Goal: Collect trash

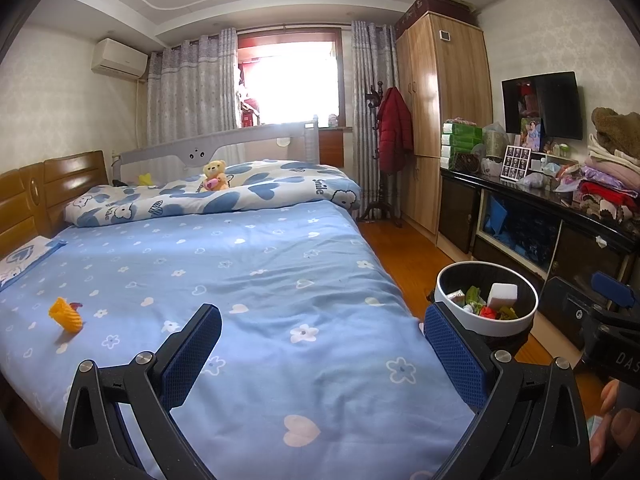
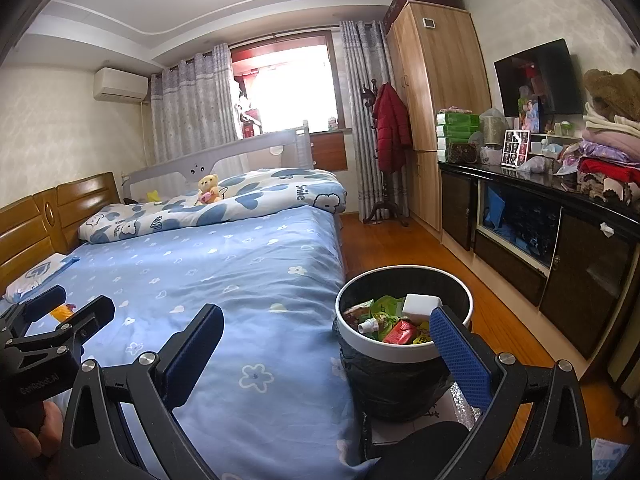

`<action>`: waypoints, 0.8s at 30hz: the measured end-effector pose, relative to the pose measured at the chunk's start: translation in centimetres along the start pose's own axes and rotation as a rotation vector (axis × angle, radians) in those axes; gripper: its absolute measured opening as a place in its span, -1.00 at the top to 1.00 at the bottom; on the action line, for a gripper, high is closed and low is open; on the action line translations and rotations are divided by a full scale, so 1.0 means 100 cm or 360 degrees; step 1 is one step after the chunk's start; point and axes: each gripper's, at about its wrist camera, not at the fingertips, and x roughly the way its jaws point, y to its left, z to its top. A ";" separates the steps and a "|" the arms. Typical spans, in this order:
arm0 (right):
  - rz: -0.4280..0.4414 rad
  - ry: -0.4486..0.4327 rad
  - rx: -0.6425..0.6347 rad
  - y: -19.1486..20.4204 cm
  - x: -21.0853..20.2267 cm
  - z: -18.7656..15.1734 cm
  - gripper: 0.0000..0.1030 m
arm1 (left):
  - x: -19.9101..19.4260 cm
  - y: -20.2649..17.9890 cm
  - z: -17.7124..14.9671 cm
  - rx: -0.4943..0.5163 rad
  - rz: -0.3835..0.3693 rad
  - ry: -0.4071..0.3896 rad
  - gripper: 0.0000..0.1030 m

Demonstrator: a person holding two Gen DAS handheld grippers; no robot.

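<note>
your left gripper (image 1: 320, 344) hangs over the blue bed sheet (image 1: 256, 280), jaws spread wide with nothing between them. your right gripper (image 2: 328, 344) is spread too. 1 orange scrap (image 1: 66, 315), maybe foam netting, lies on the sheet at far left. the bin (image 2: 400, 350) stands beside the bed.

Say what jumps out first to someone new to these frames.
The bed with its blue flowered sheet fills most of both views, and one orange scrap lies on its left side. Beside the bed on the wood floor stands a white-rimmed bin, already holding wrappers and a white block. Both tongs, left and right, are open and empty.
</note>
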 end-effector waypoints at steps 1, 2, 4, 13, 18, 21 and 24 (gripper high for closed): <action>-0.0002 0.0000 -0.0001 0.000 0.000 0.000 -1.00 | 0.000 0.000 0.001 0.0000 0.0001 0.0002 -0.99; -0.0001 -0.0001 -0.0001 0.000 0.000 0.000 -1.00 | 0.000 0.000 0.000 0.0000 0.0002 0.0002 -0.99; -0.0001 -0.0001 -0.0002 0.000 0.000 0.000 -1.00 | 0.000 0.000 0.000 0.0001 0.0001 0.0001 -0.99; 0.0003 0.0001 -0.0003 0.000 0.000 0.000 -1.00 | 0.001 0.000 0.000 0.0004 0.0000 0.0003 -0.99; 0.0005 0.0004 -0.0002 0.001 0.001 0.000 -1.00 | 0.002 0.000 0.000 0.0006 0.0000 0.0004 -0.99; 0.0005 0.0006 -0.0003 0.002 0.001 0.000 -1.00 | 0.002 -0.001 -0.001 0.0006 -0.0003 0.0004 -0.99; 0.0007 0.0006 -0.0004 0.001 0.001 -0.001 -1.00 | 0.004 0.000 -0.001 0.0009 -0.0007 0.0004 -0.99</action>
